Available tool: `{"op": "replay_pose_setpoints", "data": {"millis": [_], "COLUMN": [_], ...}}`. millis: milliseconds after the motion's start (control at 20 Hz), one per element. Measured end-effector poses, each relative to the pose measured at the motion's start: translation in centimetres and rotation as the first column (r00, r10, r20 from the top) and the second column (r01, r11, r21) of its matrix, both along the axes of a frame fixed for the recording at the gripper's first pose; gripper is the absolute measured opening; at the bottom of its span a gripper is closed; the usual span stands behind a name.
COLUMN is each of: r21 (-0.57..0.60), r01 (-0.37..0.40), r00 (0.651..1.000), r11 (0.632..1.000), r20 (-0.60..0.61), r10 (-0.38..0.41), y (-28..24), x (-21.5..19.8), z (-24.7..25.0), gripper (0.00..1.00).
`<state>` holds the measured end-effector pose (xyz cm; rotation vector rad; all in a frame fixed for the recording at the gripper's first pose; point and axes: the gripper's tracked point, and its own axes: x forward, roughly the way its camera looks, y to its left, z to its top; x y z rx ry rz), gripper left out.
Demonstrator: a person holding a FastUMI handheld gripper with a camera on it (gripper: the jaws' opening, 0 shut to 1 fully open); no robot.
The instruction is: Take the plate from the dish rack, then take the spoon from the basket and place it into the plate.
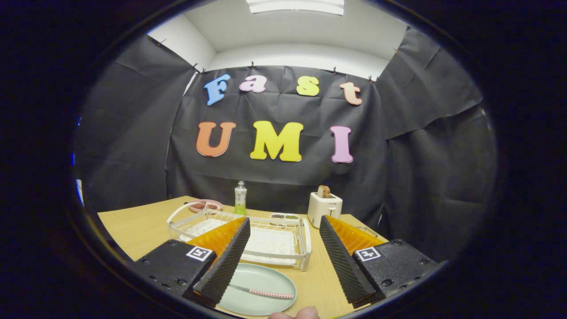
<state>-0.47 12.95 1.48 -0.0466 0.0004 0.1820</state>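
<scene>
A fingertip (305, 313) of a person shows at the nearest point, just in front of the plate. The gripper (283, 230) stands wide open with nothing between its two fingers (226, 261). The pale green plate (266, 277) lies flat on the wooden table (133, 226), low between the fingers and partly covered by the left one. The spoon (266, 292) lies in the plate, its pink patterned handle pointing toward the right finger and its metal end toward the left finger.

Just beyond the plate stands the white wire dish rack (274, 241), with a white tray inside it. A basket for the spoon cannot be made out.

Behind the rack, a clear bottle (240, 198) with a green label stands upright. To its left lies a pink dish (206, 205) with dark contents. To the right of the bottle sits a small shallow tray (284, 216) with dark and green contents. Farther right, a white toaster (324, 208) stands near the table's far edge with a slice of bread (324, 191) upright in its slot.
</scene>
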Motion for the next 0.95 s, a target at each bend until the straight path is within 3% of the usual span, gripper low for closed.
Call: {"op": "replay_pose_setpoints", "data": {"millis": [950], "r21": [0.026], "r01": [0.028], "r00": [0.999], "r11": [0.999], "r20": [0.024], "r10": [-0.029], "y": [-0.45], "x": [-0.02], "z": [0.67], "gripper": [1.00]}}
